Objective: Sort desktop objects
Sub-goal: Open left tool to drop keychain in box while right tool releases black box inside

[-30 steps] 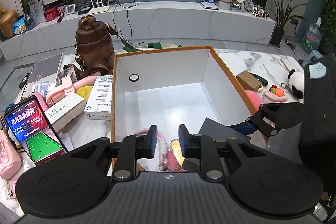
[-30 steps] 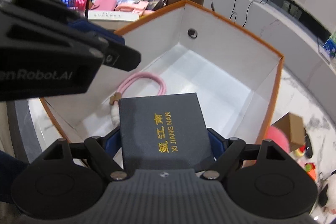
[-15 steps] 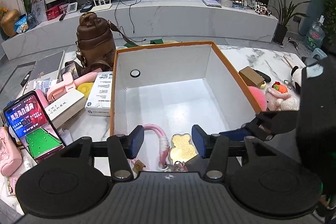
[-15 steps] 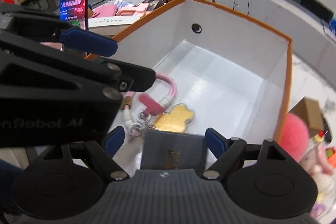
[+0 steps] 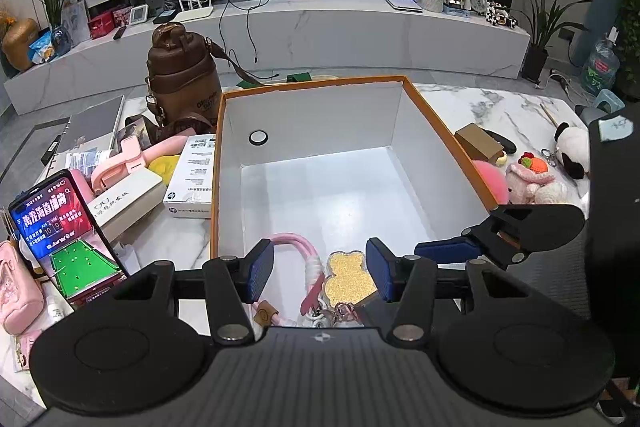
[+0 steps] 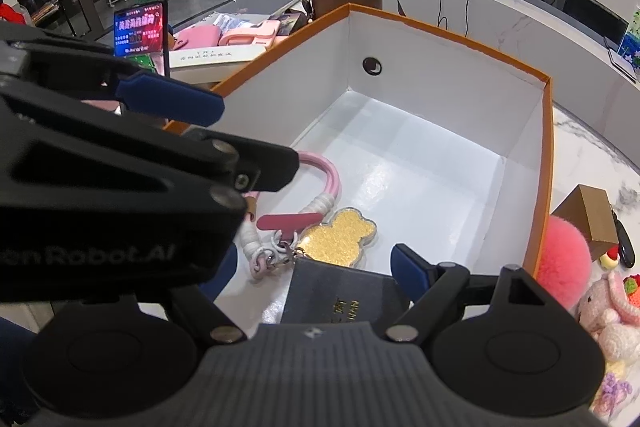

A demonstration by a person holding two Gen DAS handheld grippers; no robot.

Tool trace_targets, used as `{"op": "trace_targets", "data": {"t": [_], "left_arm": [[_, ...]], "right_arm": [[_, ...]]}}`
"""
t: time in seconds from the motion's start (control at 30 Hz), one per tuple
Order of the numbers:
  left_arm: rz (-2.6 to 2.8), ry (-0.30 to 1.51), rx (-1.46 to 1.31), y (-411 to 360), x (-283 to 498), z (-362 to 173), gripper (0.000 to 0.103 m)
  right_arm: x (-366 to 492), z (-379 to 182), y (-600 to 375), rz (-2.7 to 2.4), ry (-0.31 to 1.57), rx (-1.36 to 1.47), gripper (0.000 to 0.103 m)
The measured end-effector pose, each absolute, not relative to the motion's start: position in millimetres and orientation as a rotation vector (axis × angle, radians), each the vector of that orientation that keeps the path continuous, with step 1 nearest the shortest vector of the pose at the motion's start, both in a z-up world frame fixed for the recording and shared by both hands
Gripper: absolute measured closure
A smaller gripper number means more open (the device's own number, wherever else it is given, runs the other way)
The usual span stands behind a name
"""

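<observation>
An orange-rimmed white box [image 5: 440,131] [image 6: 545,163] stands open on the marble table. In its near end lie a pink lanyard strap [image 5: 298,247] [image 6: 332,183] with a gold bear charm [image 5: 348,277] [image 6: 340,237], and a dark box lettered XI JIANG NAN [image 6: 340,301]. My left gripper [image 5: 320,269] is open and empty above the strap and charm. My right gripper [image 6: 308,275] is open, its jaws apart on either side of the dark box, which rests on the box floor. The right gripper's fingers [image 5: 448,251] also show in the left wrist view.
Left of the box are a lit phone [image 5: 60,227], a white HP carton [image 5: 192,175], pink items [image 5: 132,163] and a brown bottle bag [image 5: 182,83]. Right of it are a pink pompom [image 6: 564,251], a small brown carton [image 6: 588,215], crochet toys [image 6: 612,311] and a panda toy [image 5: 574,151].
My right gripper has opened and let the dark box down into the orange box. My left gripper has opened wide and drawn back, leaving the strap and charm on the box floor.
</observation>
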State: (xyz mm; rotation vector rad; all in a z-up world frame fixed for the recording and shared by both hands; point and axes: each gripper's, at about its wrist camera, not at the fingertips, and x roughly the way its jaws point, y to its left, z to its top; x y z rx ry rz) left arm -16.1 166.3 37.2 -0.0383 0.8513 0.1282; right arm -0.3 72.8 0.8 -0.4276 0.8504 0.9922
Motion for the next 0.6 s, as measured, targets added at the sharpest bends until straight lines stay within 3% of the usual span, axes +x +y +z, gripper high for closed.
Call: {"op": "trace_targets", "data": {"t": [0.27,0.33,0.4,0.6], "left_arm": [[0.13,0.842,-0.037,166,-18,39,0.042],[0.131,0.837,-0.039,166,-19,41,0.039],[0.121,0.816,-0.068,169,-21,44,0.03],[0.128,0.817,-0.046,166,-22,45,0.03]], "right_arm": [[-6,20,54,0.992,0.786,-0.402,0.018],[-2,33,40,0.976,0.753,-0.358,0.018],[2,43,26,0.959,0.734,-0.337,0.017],[24,54,-8,0.864,0.724,-0.311,0.016]]}}
